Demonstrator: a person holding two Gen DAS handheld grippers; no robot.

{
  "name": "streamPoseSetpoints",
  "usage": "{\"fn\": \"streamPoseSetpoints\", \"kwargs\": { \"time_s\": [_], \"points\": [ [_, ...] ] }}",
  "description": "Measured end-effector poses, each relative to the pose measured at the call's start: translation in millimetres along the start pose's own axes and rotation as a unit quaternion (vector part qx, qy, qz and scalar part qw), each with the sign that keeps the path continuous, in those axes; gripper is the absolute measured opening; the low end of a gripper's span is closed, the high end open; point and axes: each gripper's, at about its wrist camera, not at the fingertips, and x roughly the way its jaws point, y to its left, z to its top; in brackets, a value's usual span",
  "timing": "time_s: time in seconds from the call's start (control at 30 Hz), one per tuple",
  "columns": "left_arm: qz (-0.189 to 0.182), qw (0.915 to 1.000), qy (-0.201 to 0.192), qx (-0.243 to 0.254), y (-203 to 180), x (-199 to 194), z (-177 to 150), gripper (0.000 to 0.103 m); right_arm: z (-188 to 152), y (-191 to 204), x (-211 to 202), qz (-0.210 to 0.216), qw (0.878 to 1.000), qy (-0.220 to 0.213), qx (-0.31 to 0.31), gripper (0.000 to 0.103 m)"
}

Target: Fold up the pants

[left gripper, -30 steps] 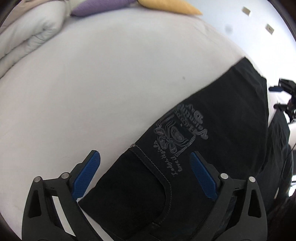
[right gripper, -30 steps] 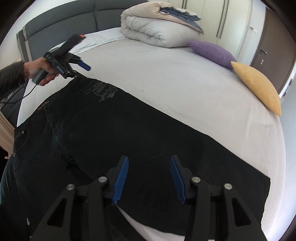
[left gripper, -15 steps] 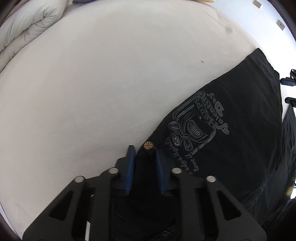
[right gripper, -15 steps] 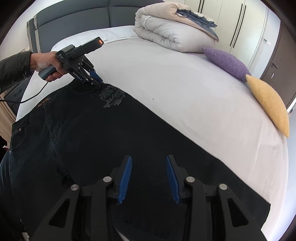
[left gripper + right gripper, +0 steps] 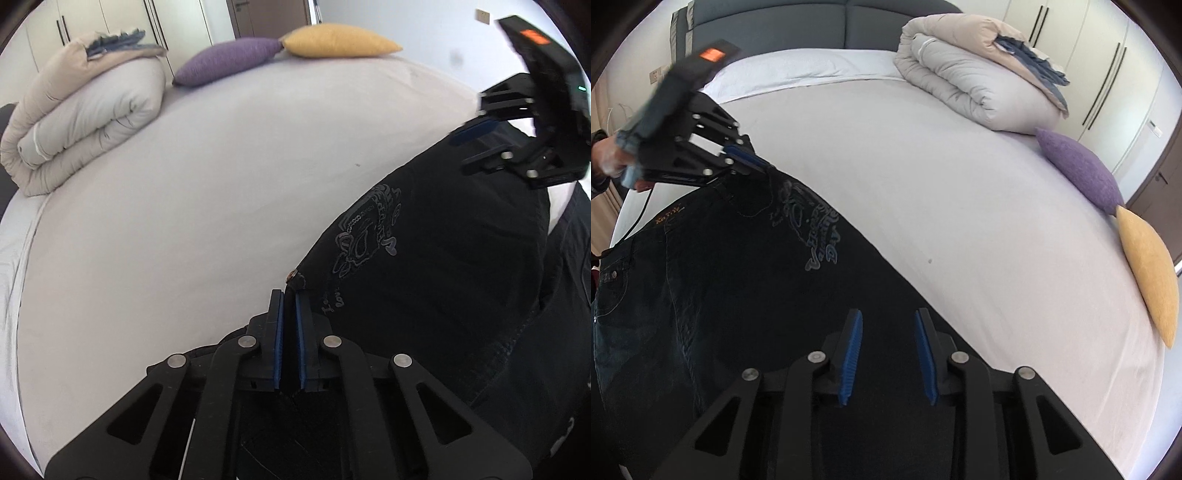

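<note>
Black jeans (image 5: 738,295) with a grey print (image 5: 816,236) lie on the white bed. My left gripper (image 5: 289,295) is shut on the jeans' waistband corner by a rivet and lifts it off the sheet; it also shows in the right wrist view (image 5: 764,166). The jeans (image 5: 424,277) hang from it toward the right. My right gripper (image 5: 888,317) is open, its blue pads above the jeans' leg, holding nothing; it also shows in the left wrist view (image 5: 469,136), near the leg's far part.
The bed sheet (image 5: 960,206) stretches behind the jeans. A rolled duvet (image 5: 971,85) lies at the head end. A purple pillow (image 5: 1082,170) and a yellow pillow (image 5: 1148,273) lie along the right edge. Wardrobe doors stand beyond.
My left gripper closed on the waistband corner and has raised it off the bed. My right gripper stayed open and moved forward over the leg, closer to the left gripper.
</note>
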Motion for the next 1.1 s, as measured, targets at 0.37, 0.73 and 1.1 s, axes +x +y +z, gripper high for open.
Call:
{"fn": "streamPoseSetpoints", "kwargs": {
  "time_s": [0.37,0.73,1.1],
  "points": [
    [0.012,0.9995,-0.028,0.003,-26,-23,-26,0.002,37,17,52,0.019,0.996,0.046,-0.069,0.040],
    [0.011,0.9991,-0.041,0.004,-29,-24,-31,0.002,44,12,67,0.026,0.995,0.073,-0.059,0.012],
    [0.009,0.9983,-0.050,-0.027,-26,-43,-45,0.002,51,43,37,0.031,0.999,0.038,-0.018,0.005]
  ]
}}
